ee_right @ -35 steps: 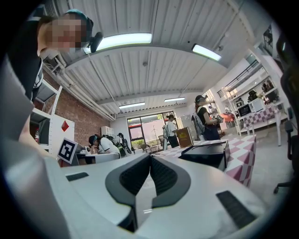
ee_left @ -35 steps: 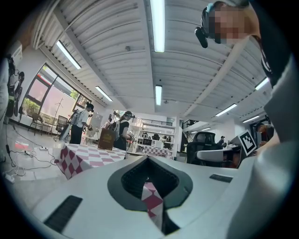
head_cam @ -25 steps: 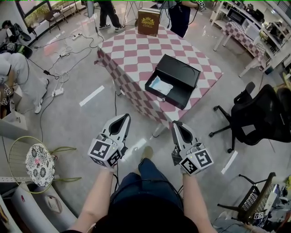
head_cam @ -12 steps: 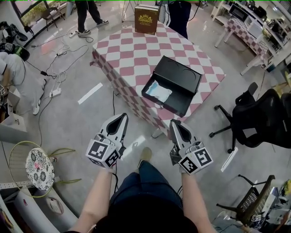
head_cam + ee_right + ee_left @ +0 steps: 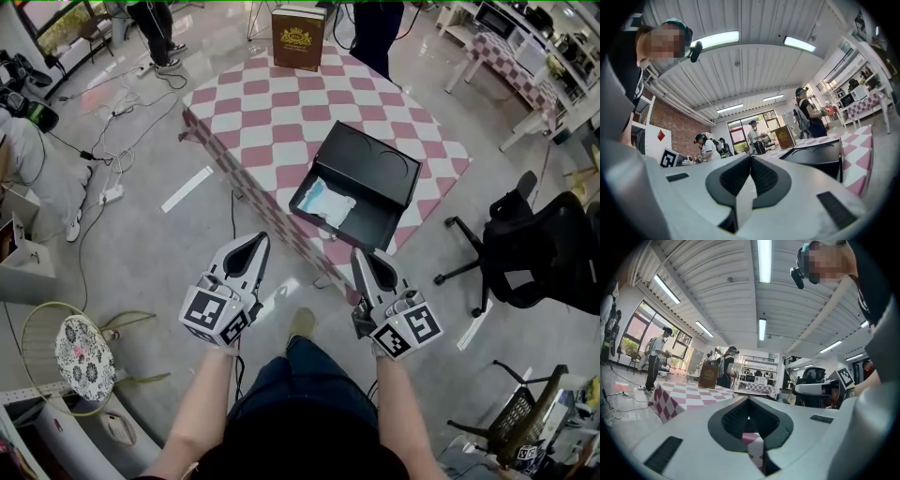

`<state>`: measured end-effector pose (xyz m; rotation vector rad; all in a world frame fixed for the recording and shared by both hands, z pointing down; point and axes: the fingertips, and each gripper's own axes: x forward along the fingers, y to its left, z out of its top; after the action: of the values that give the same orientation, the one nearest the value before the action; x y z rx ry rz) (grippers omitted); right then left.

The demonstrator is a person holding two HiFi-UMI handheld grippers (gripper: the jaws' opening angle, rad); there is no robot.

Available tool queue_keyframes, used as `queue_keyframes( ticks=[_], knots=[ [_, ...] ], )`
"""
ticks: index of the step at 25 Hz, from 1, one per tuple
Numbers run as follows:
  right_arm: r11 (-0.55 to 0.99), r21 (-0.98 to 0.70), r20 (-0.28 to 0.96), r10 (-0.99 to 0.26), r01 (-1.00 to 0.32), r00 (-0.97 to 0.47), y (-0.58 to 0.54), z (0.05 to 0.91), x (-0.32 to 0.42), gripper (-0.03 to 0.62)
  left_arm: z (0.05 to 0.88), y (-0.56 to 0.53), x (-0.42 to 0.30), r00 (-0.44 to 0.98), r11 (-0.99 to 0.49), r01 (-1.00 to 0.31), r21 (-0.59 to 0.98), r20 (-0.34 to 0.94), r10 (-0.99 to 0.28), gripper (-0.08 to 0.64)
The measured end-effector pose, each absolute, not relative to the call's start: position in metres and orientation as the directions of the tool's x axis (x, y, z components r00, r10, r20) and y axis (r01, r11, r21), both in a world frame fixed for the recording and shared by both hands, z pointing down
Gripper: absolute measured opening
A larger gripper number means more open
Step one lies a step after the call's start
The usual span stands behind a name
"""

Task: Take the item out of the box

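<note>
An open black box [image 5: 361,178] lies near the front corner of a table with a pink-and-white checked cloth [image 5: 272,112]. Inside its tray lies a pale blue-and-white item [image 5: 326,201]. Both grippers hang over the floor just short of the table, pointing level towards it. My left gripper [image 5: 258,240] is shut and holds nothing; in the left gripper view its jaws [image 5: 749,398] meet in front of the table's cloth [image 5: 679,397]. My right gripper [image 5: 361,255] is shut and empty too; the right gripper view shows its tips [image 5: 751,157] together and the black box [image 5: 820,157] ahead to the right.
A brown box [image 5: 300,37] stands at the table's far edge. A black office chair [image 5: 534,248] is to the right and a patterned round stool [image 5: 82,356] to the left. Cables [image 5: 122,122] trail over the floor. People stand behind the table.
Both grippers have moved forward towards the table, still shut. The table and box now sit nearer and lower in the head view. A person at the back has walked left.
</note>
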<state>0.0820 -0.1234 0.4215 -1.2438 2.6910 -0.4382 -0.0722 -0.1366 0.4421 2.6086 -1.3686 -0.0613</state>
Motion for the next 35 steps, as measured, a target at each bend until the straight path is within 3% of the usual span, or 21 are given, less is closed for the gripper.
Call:
queue_keyframes(
  ticks=[22,35],
  knots=[
    [0.611,-0.38,0.039,-0.739,-0.694,-0.672,-0.211,0.429,0.089,0.006,0.456,-0.224,-0.058,0.575,-0.553,-0.809,0.2,0.074,-0.815,0.0],
    [0.602,-0.225,0.381,-0.67,-0.767,-0.637,-0.233,0.478,0.079,0.006,0.465,-0.245,-0.052,0.621,-0.593,-0.778,0.208,0.114,-0.776,0.0]
  ],
)
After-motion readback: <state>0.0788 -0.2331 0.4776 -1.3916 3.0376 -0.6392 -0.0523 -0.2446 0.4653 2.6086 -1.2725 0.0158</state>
